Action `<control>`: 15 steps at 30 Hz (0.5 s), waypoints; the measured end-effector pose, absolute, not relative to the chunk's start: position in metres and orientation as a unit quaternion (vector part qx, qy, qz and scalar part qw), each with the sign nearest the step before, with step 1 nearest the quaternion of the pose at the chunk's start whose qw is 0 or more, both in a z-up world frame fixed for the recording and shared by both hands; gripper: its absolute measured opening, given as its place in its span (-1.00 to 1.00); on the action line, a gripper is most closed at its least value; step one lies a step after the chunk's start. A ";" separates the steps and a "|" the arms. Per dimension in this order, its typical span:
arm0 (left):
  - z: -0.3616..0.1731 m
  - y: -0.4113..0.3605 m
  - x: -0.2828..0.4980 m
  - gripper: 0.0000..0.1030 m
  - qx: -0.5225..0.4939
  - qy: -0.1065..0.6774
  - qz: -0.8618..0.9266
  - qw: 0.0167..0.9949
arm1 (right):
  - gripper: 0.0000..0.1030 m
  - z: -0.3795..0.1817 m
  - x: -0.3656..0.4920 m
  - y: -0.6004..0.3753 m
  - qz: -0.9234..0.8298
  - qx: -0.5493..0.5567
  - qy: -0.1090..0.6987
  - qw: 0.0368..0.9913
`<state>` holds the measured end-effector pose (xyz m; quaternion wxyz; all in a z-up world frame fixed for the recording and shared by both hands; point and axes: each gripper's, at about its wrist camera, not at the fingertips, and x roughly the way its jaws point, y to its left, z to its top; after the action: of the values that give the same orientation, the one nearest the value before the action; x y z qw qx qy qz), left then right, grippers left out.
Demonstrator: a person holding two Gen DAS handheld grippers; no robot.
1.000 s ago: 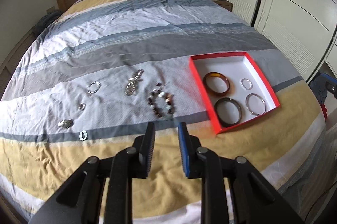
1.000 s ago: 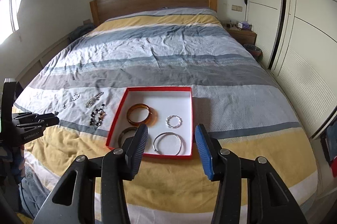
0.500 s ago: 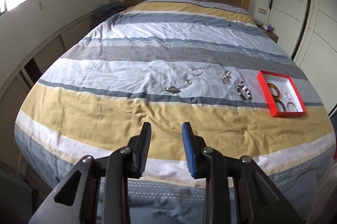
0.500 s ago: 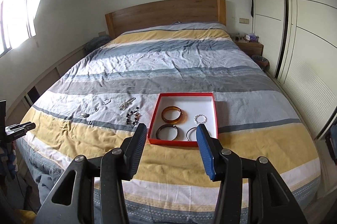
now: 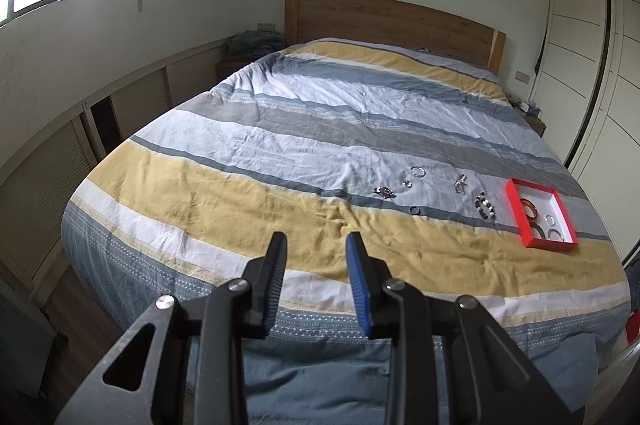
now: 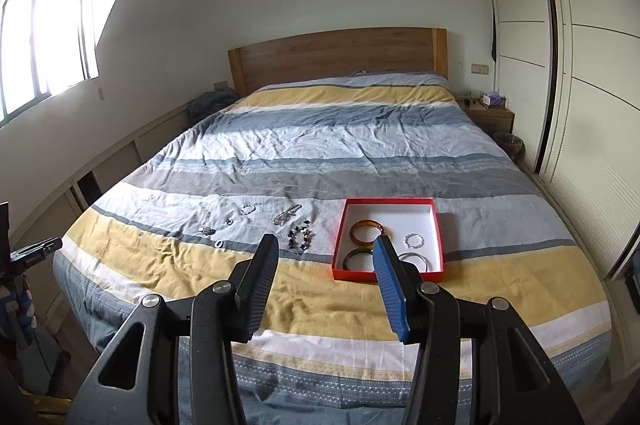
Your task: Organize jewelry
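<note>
Both claws hang empty over the foot of the bed. Left claw [image 5: 316, 245]: jaws parted, nothing between them; they have just been opening a little. Right claw [image 6: 324, 245]: jaws parted wider, nothing held, its blue finger [image 6: 390, 289] crossing in front of the red box [image 6: 437, 225] from that camera's angle. Bed [image 6: 320, 309] covered with a quilt striped yellow, white, grey and blue; wooden headboard [image 6: 340, 57] at the far end. Red box, white inside, sits on the quilt toward the right near the foot. Inside it: an amber bangle [image 6: 365, 228], a dark bangle [image 6: 356, 259] nearer the front, a small silver bracelet [image 6: 413, 240], and a thin silver bangle [image 6: 420, 259] partly hidden by the finger. Loose pieces lie in a scatter on the quilt to the left of the box, apart from it: a dark beaded bracelet [image 6: 301, 239] closest, a silver chain piece [image 6: 286, 215], a small silver bracelet [image 6: 248, 209], a ring [image 6: 219, 244], and two tiny silver items too small to make out. Window [image 6: 44, 37] on the left wall, wardrobe doors [image 6: 592, 65] on the right, a nightstand [image 6: 490, 115] beside the headboard.
</note>
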<state>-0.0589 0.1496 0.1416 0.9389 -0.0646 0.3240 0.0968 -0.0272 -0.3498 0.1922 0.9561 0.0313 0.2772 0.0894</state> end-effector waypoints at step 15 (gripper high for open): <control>0.116 0.183 -0.081 -0.44 -0.104 0.339 0.129 0.926 | -0.05 0.180 -0.016 -0.320 0.116 0.032 0.291 0.949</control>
<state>-0.0815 0.1832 0.1162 0.9260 -0.1039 0.3394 0.1287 -0.0159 -0.3204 0.1800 0.9491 0.0319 0.2910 0.1163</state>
